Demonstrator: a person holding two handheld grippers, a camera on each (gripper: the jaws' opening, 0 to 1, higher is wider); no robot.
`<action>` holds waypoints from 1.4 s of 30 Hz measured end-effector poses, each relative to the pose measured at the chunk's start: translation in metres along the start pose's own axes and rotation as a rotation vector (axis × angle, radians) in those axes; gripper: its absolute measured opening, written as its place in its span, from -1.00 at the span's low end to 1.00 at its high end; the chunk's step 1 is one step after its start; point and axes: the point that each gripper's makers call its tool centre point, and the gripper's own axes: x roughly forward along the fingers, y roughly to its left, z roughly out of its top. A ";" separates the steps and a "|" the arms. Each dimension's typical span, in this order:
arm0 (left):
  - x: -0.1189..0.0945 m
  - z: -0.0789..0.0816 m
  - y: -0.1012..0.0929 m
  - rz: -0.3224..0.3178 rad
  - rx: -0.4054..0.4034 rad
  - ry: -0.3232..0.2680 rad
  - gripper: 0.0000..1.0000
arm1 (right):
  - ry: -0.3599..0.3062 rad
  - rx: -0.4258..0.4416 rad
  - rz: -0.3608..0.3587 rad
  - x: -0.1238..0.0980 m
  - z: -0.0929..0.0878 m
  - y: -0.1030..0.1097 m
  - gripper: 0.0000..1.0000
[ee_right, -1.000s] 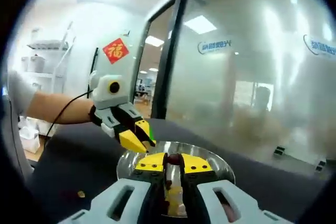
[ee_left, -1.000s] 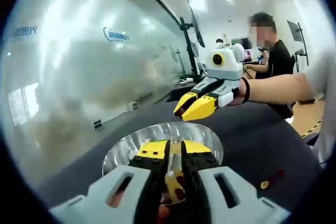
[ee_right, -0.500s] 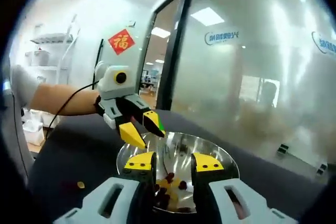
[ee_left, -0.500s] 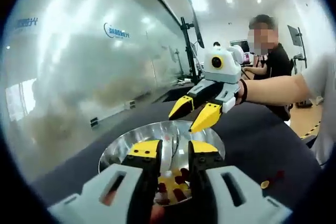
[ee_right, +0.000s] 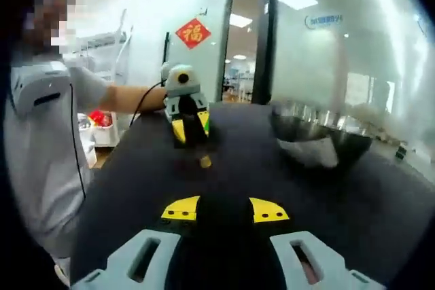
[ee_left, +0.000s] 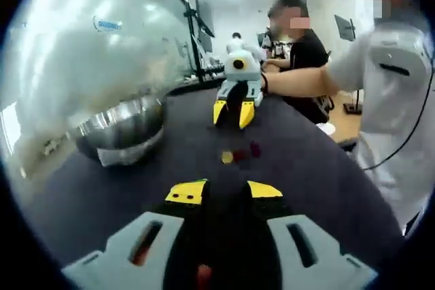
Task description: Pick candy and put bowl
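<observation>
Steel is gleaming on the bowl (ee_left: 121, 127), which is sitting well off to the left of your left claw (ee_left: 224, 191) on the dark table (ee_left: 102, 195). You are holding both claws spread wide and gripping nothing, the right claw (ee_right: 225, 208) included. Straight ahead of your left claw, the candies (ee_left: 238, 155) are lying loose between the two claws: one yellow, two dark red. Pick one piece, line your jaws up on either side of it, and go down gently, since small sweets are probably prone to skidding away on cloth.

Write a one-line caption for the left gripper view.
Open left gripper faces candies on the table; bowl beside.
</observation>
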 end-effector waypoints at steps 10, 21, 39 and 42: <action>0.033 0.013 0.006 -0.053 -0.013 -0.023 -0.72 | 0.009 -0.011 0.204 0.024 0.011 0.043 -0.66; 0.066 0.024 -0.003 -0.156 0.033 -0.043 -0.91 | -0.009 -0.070 0.251 0.062 0.026 0.056 -0.93; 0.042 0.024 0.013 -0.072 0.055 -0.048 -0.95 | -0.062 -0.024 0.165 0.032 0.030 0.029 -0.93; 0.017 0.031 0.032 0.009 0.020 -0.099 -0.95 | -0.068 0.004 0.063 0.003 0.023 -0.005 -0.93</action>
